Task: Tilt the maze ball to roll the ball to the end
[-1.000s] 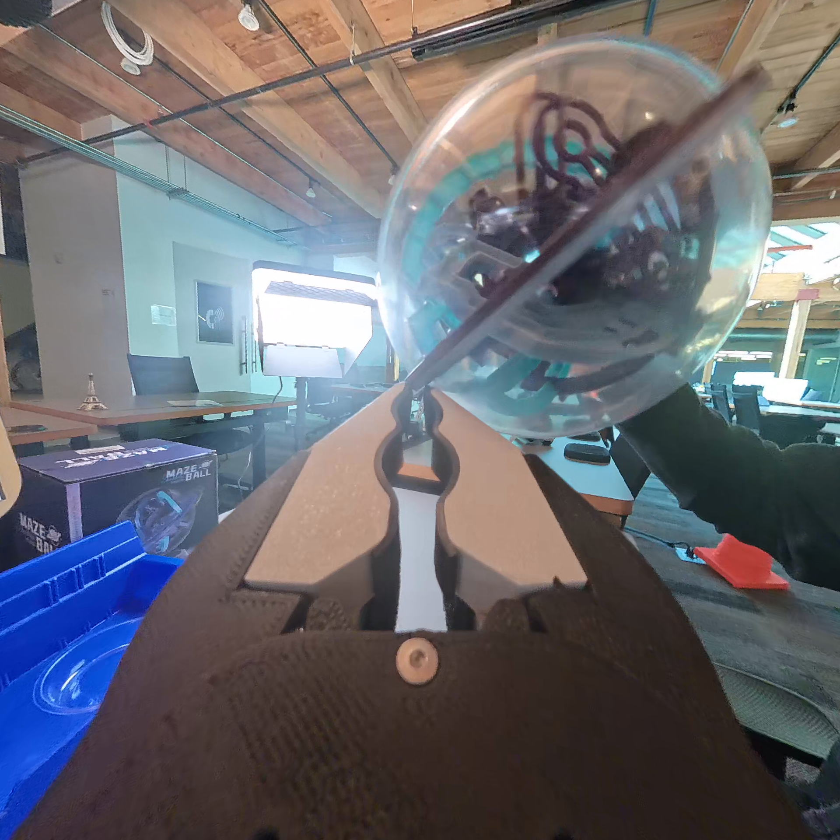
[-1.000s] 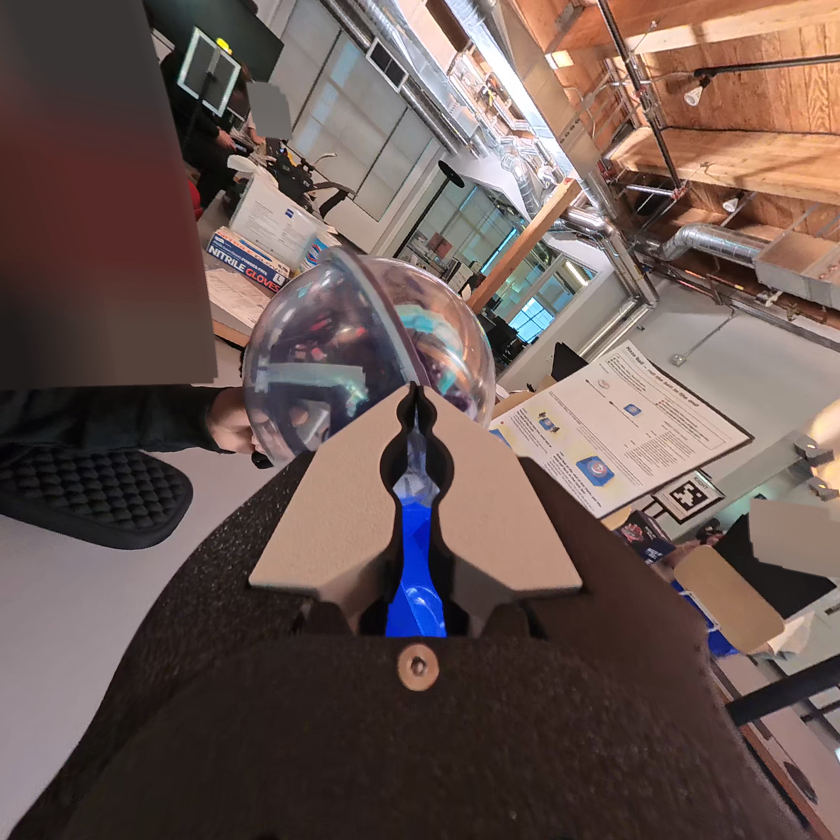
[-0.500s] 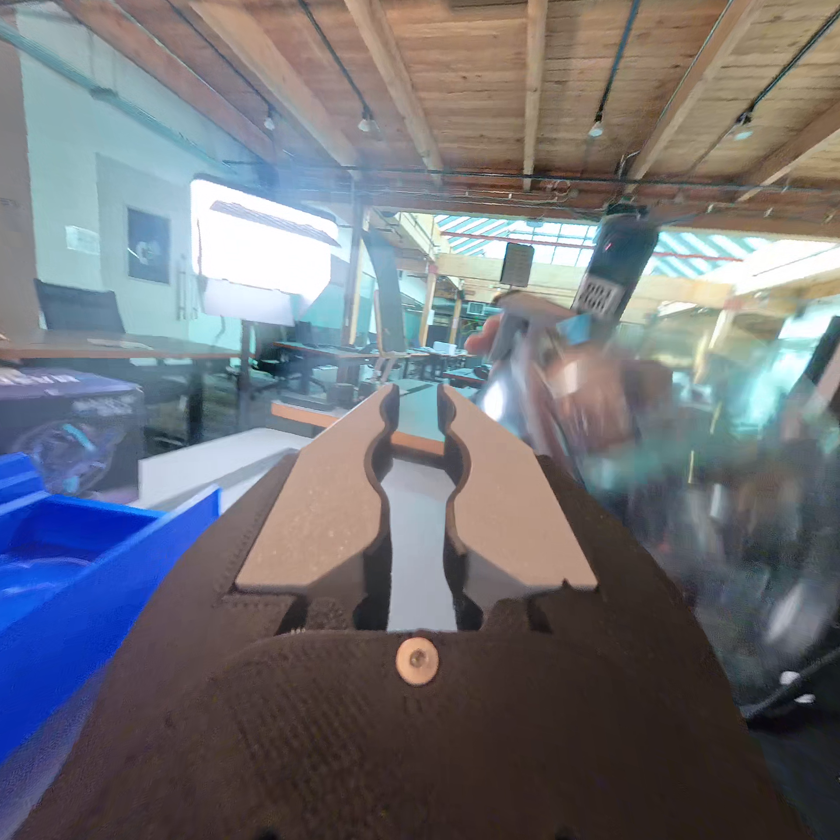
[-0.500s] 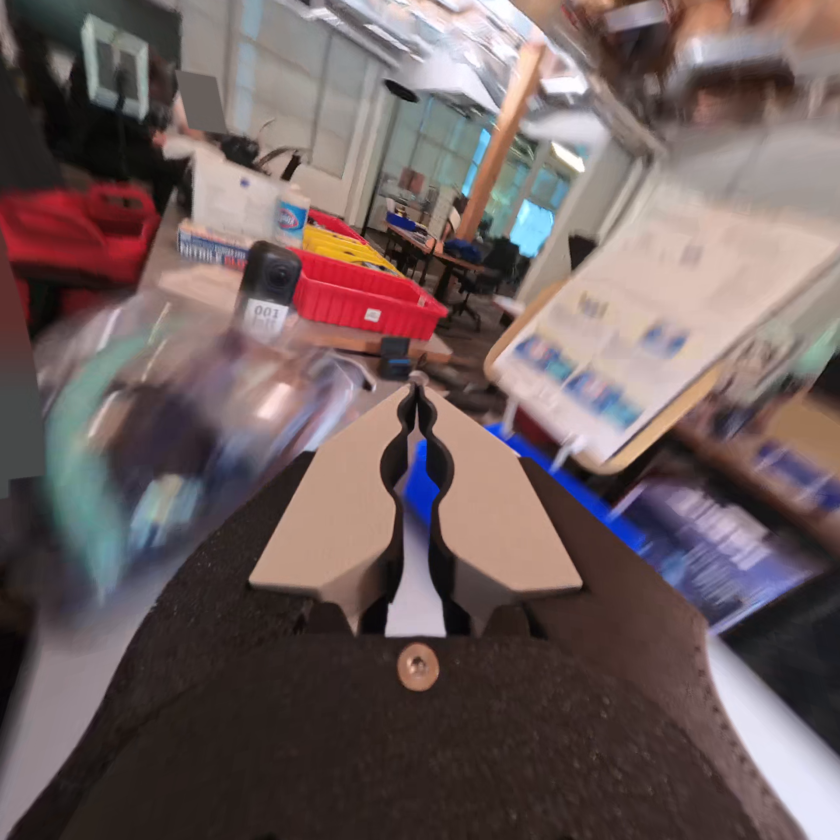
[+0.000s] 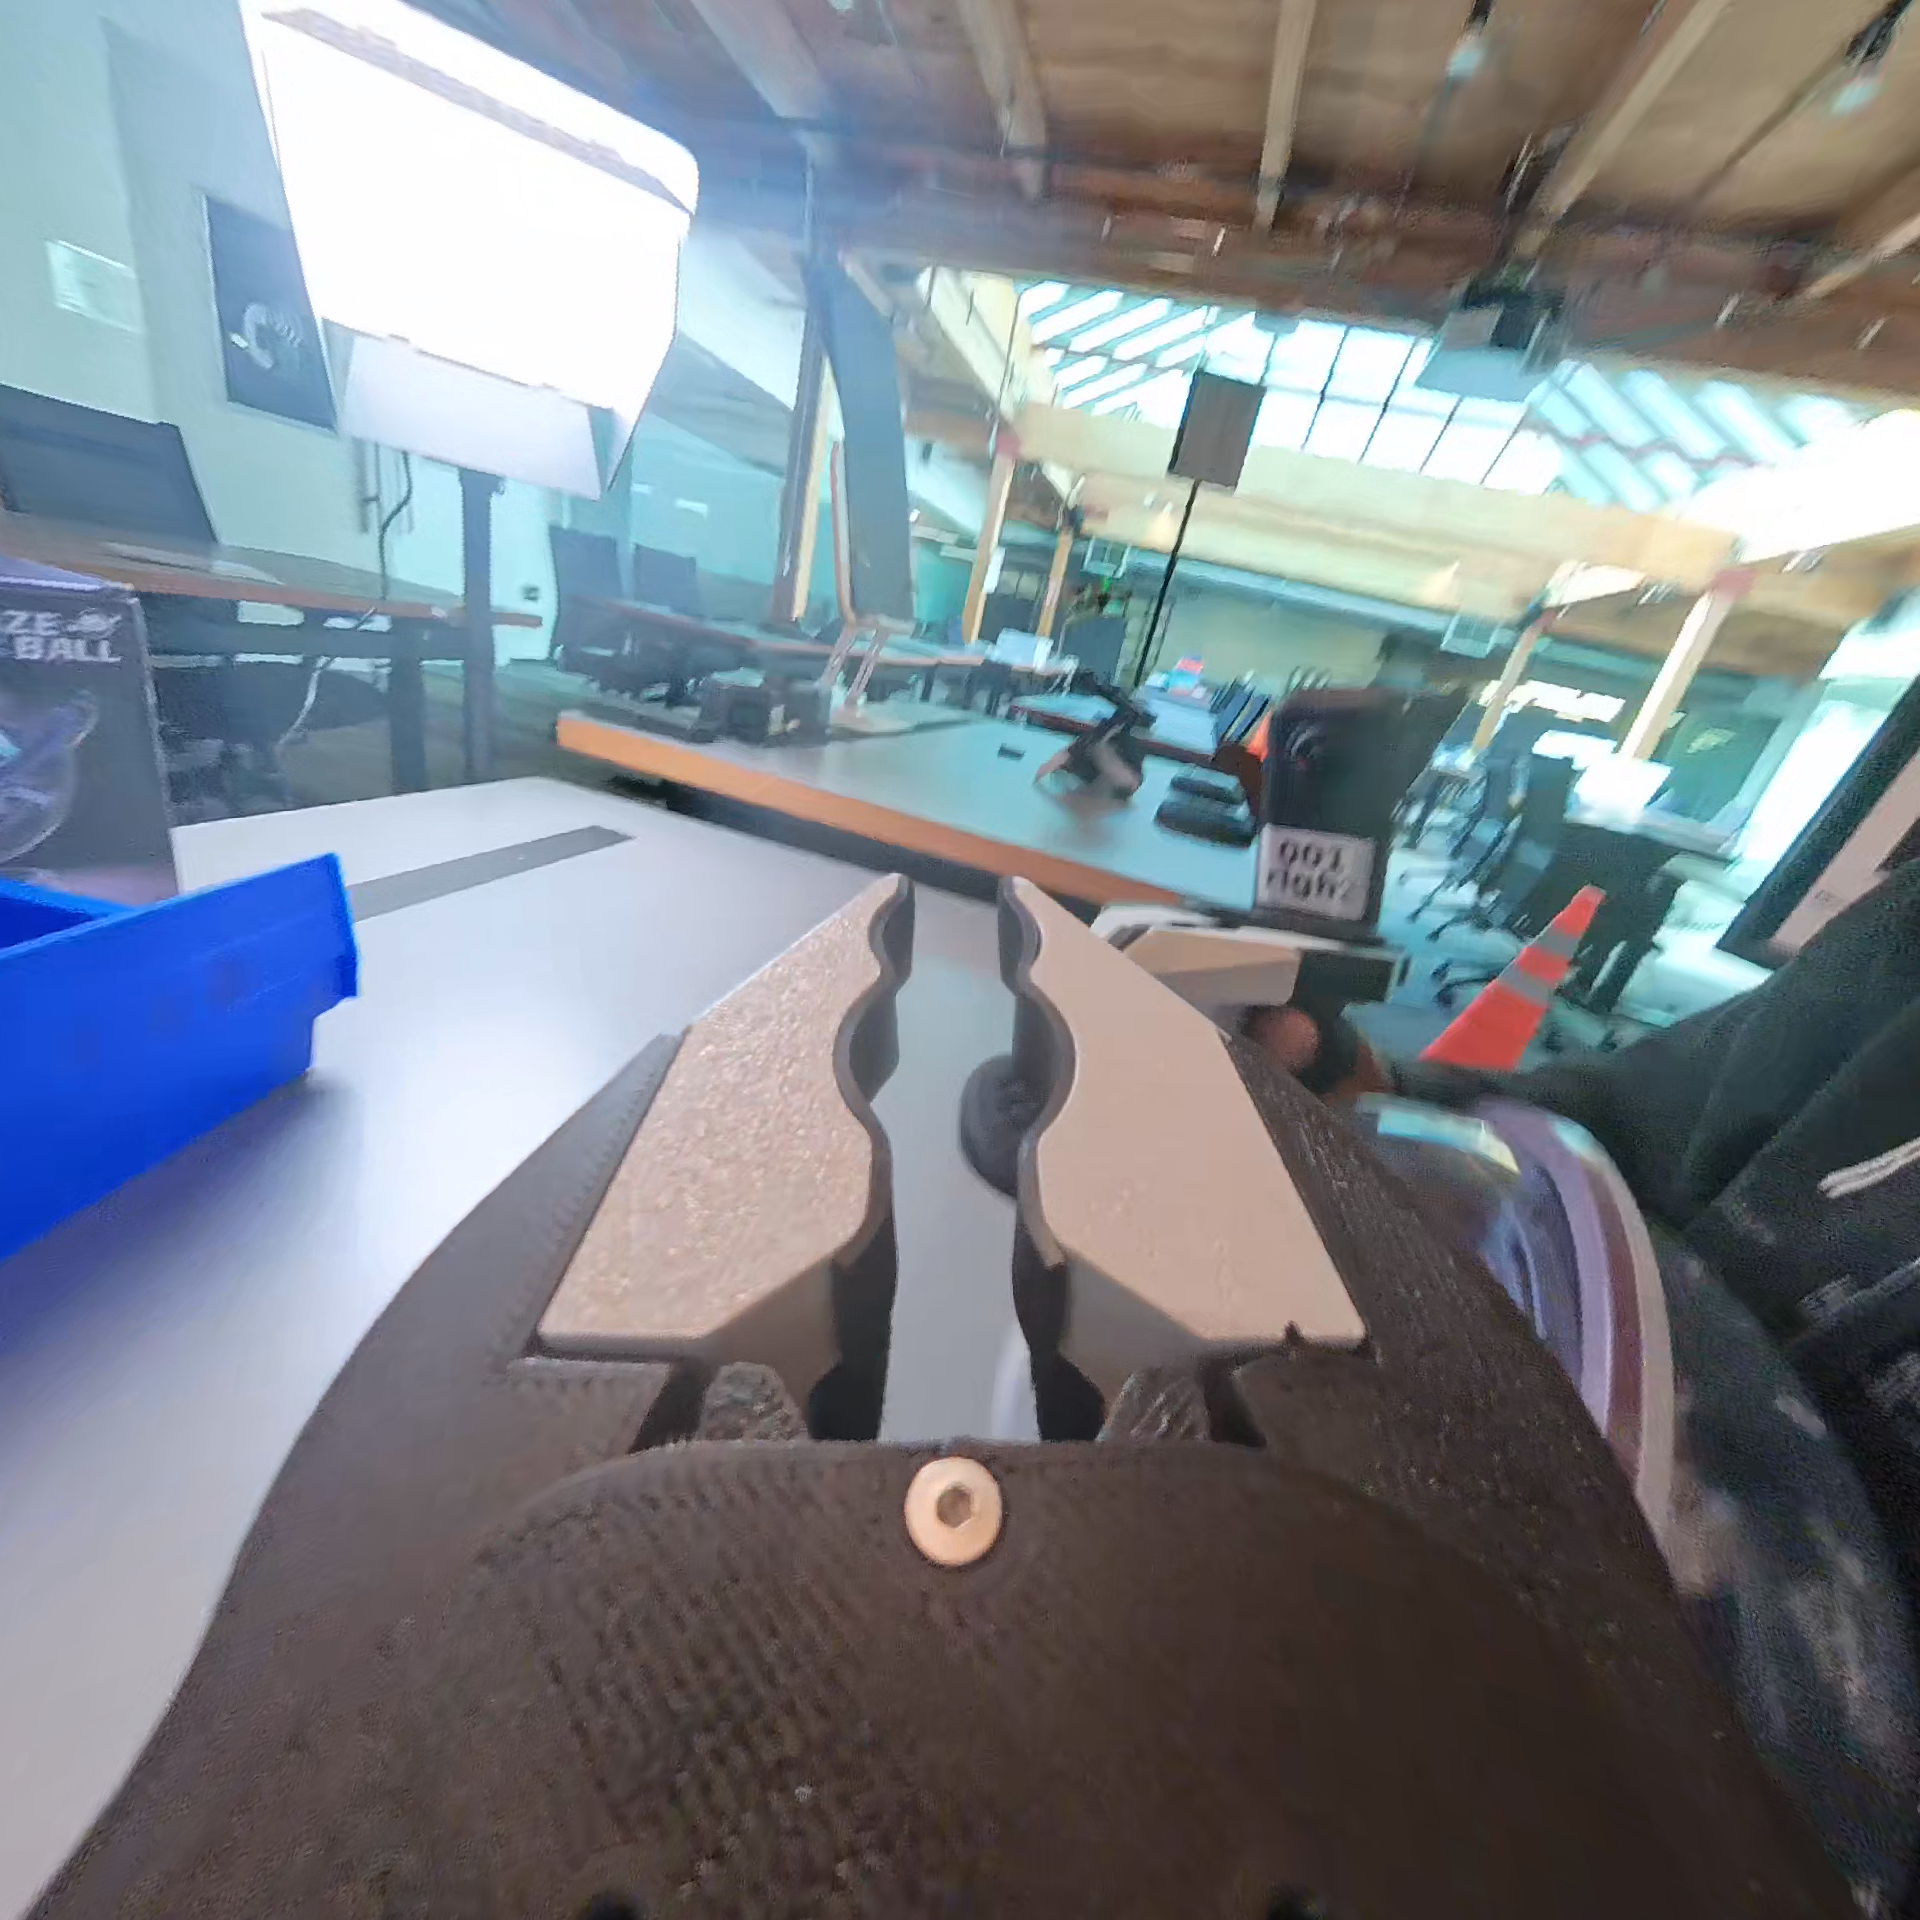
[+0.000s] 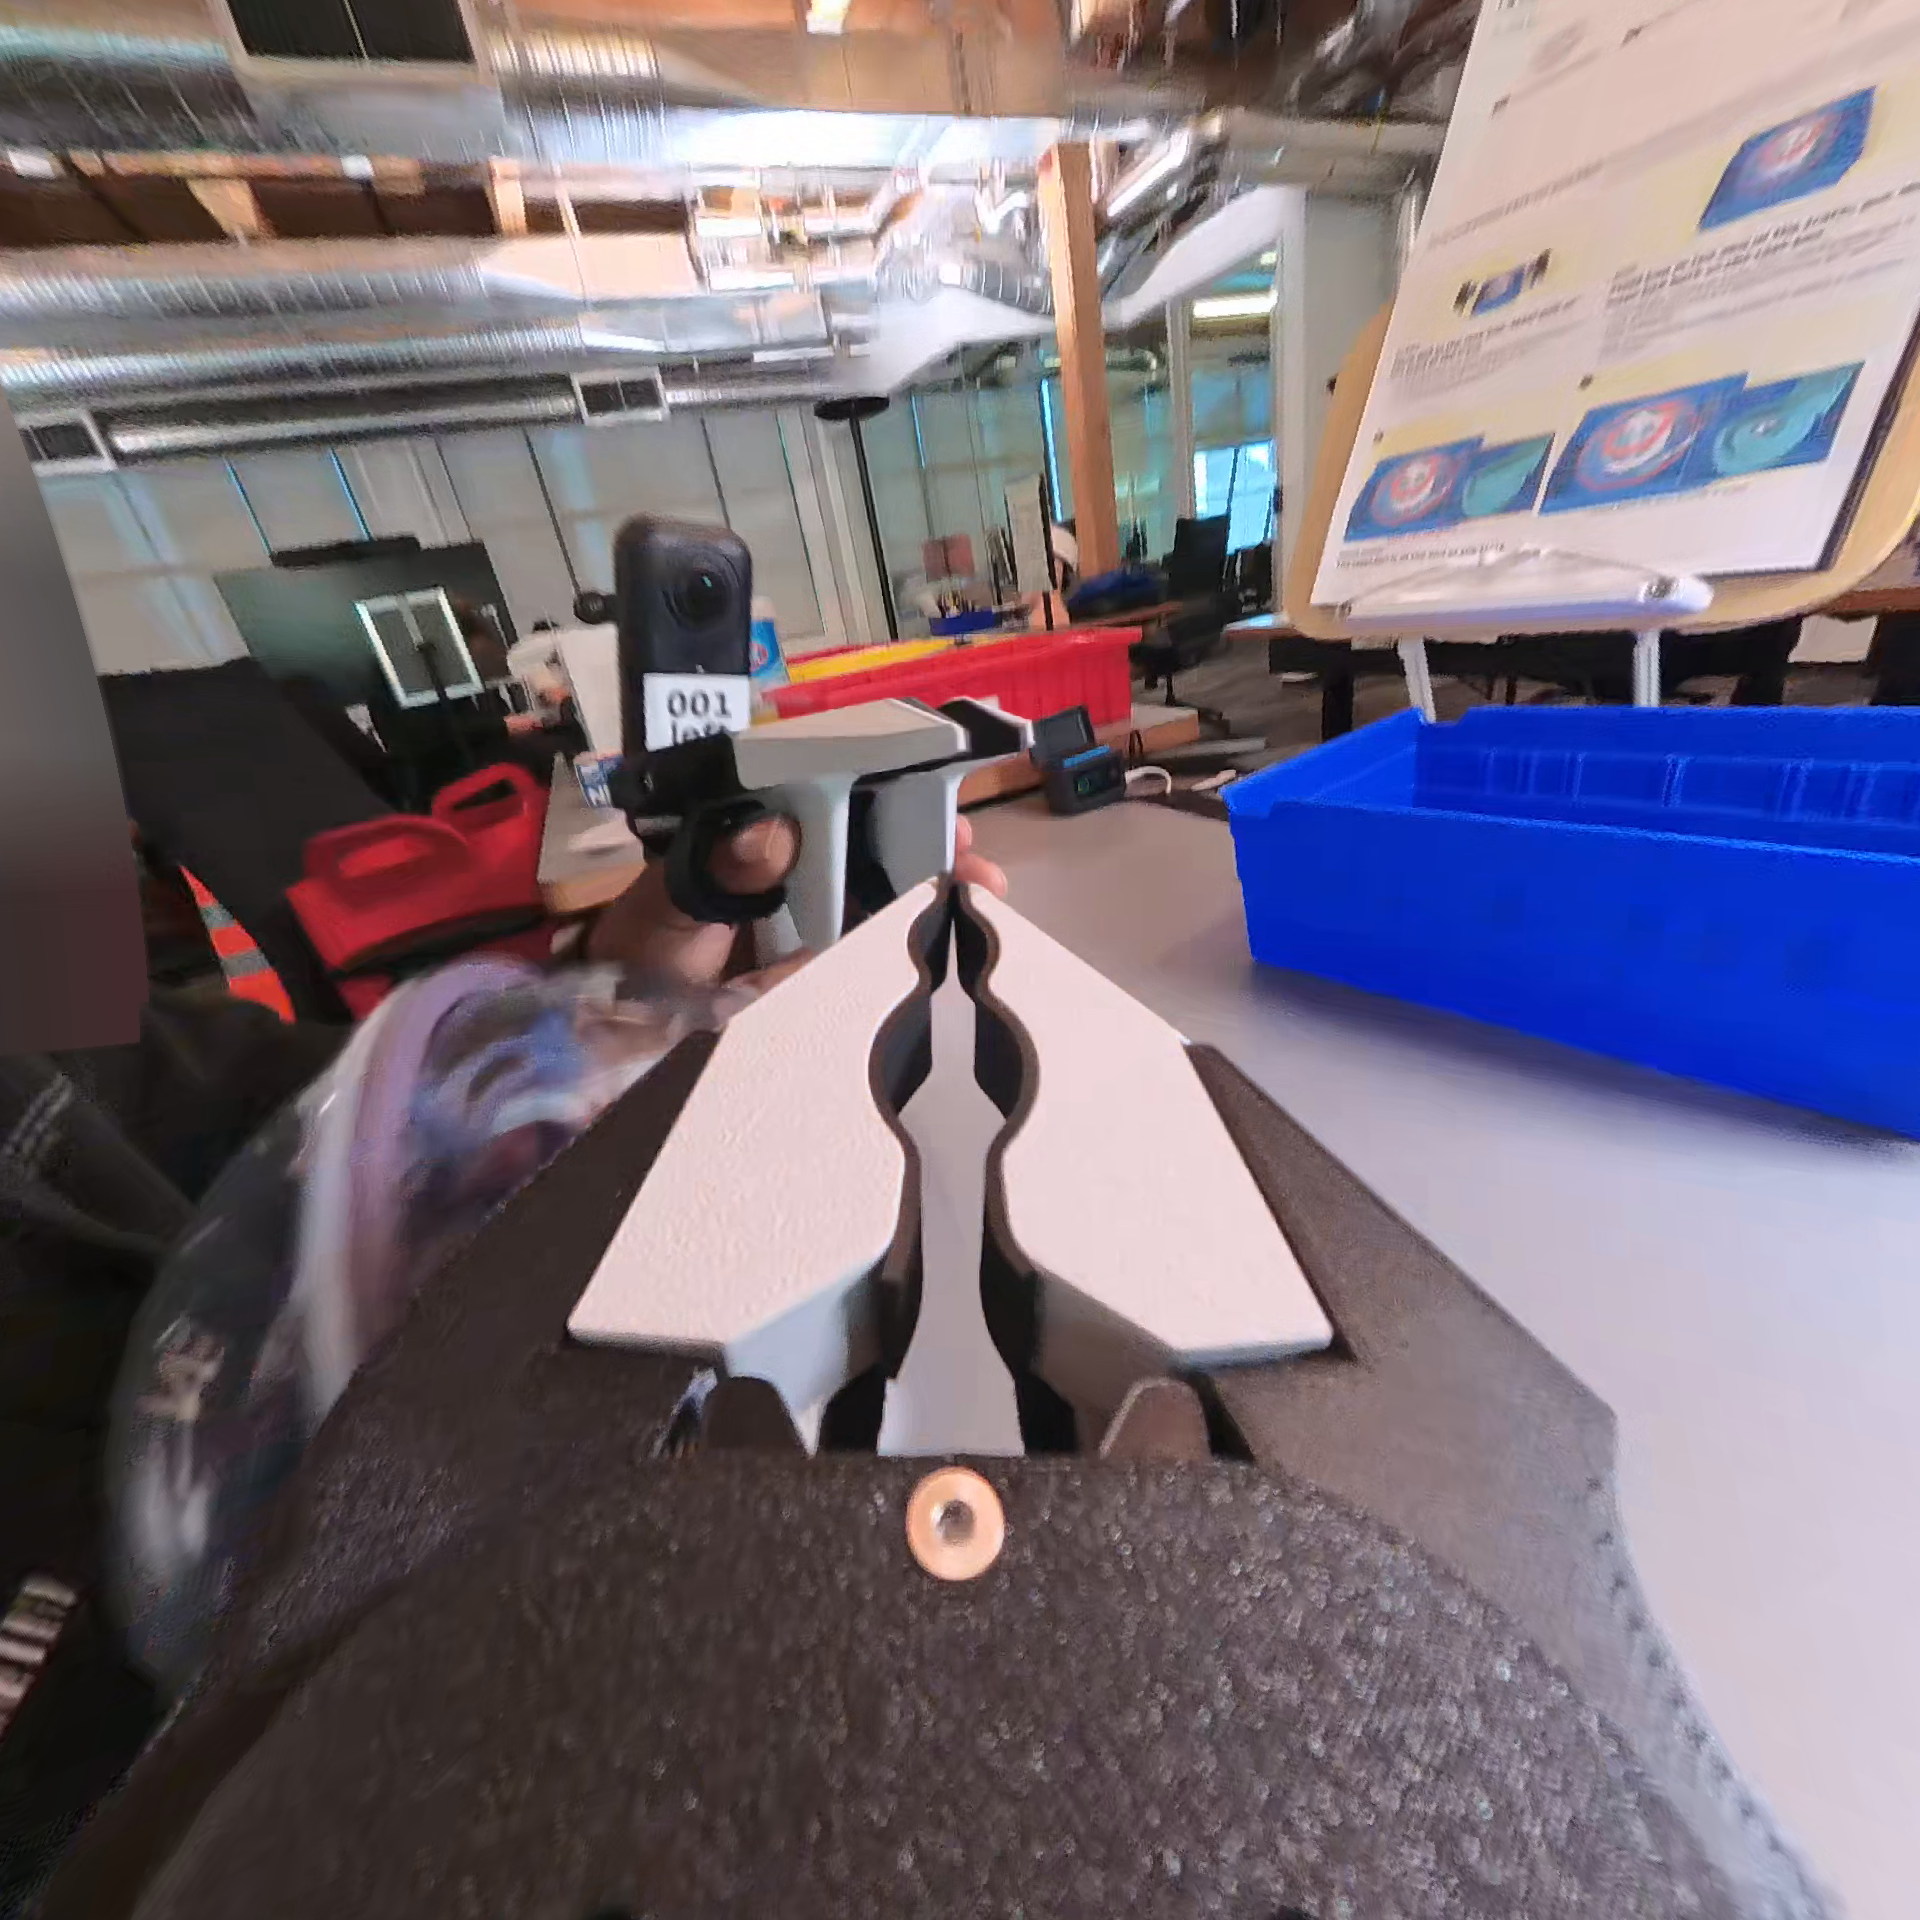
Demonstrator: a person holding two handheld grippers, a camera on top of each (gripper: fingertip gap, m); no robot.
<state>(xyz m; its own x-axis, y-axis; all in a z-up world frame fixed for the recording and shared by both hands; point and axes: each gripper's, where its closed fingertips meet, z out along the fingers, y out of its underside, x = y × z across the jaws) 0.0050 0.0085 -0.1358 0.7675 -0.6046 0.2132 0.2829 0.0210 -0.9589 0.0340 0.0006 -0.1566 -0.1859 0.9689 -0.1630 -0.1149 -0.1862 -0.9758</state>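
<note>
Clear round plastic maze ball (image 6: 343, 1226) with purple tracks inside: low between both claws, well on the near side of the blue plastic bin (image 6: 1579, 894). Left gripper (image 5: 954, 894): spread, empty. Right gripper (image 6: 952, 896): pressed together, empty, seemingly nearer.

blue bin (image 6: 1558, 883) on grey table (image 6: 1558, 1299)

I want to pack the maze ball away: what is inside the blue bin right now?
In the right wrist view only the far ribbed inner wall of the blue bin shows. Its near wall hides the floor, so any contents cannot be seen. The left wrist view shows only a corner.
</note>
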